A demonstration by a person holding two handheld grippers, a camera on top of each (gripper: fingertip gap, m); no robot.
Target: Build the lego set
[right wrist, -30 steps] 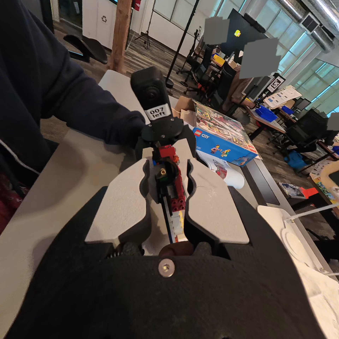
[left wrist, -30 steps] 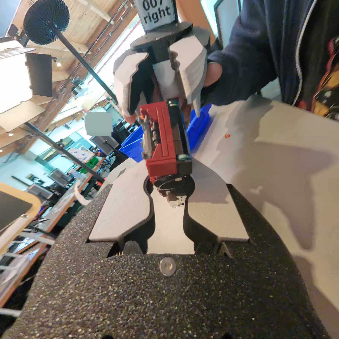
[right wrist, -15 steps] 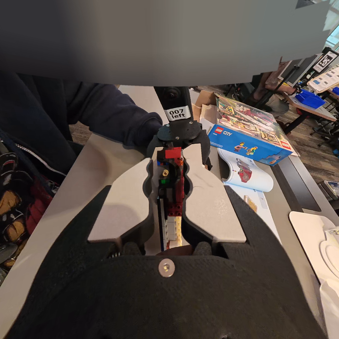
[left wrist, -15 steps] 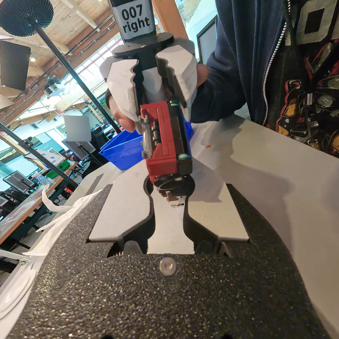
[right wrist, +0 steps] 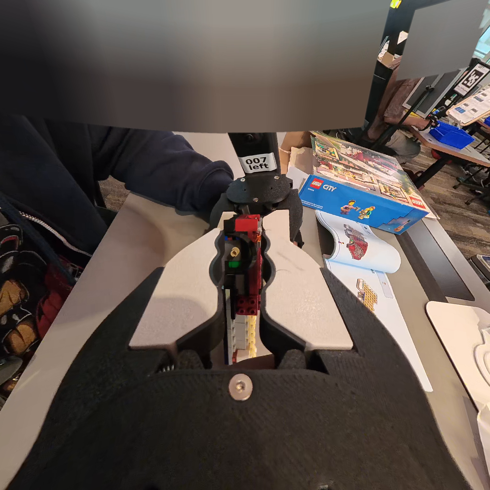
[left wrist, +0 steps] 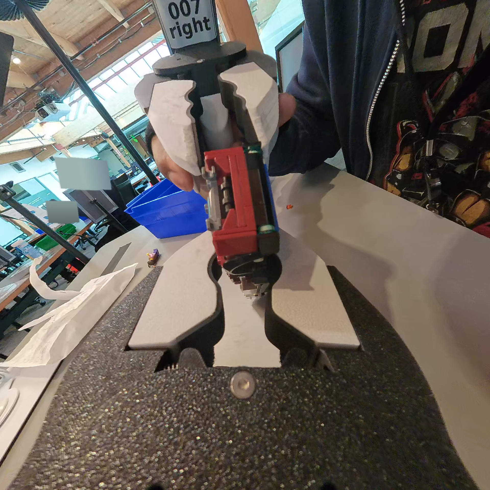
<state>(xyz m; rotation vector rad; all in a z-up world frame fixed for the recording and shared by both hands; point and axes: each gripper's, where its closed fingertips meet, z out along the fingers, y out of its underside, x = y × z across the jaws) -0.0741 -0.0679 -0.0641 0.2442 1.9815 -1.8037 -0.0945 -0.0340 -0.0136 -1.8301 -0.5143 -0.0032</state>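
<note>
Held in mid-air above the grey table [left wrist: 397, 265] between two grippers facing each other: a red, black and blue toy-brick model [left wrist: 240, 204], roughly a vehicle body, centre of both views. Left gripper [left wrist: 245, 261], lower centre of the left wrist view, clamped on the model's near end, pale pads [left wrist: 185, 286] pressed to either side. Right gripper [right wrist: 242, 254], lower centre of the right wrist view, closed around the opposite end, the bricks filling the slot between its fingers [right wrist: 297, 286]. Behind, at left centre of the left wrist view, blue plastic bins [left wrist: 169, 212]; nearby a small purple toy figure [left wrist: 153, 256] and crumpled white paper [left wrist: 66, 313]. At right in the right wrist view, a blue cardboard toy box [right wrist: 363, 196] and an open instruction booklet [right wrist: 358, 246].
</note>
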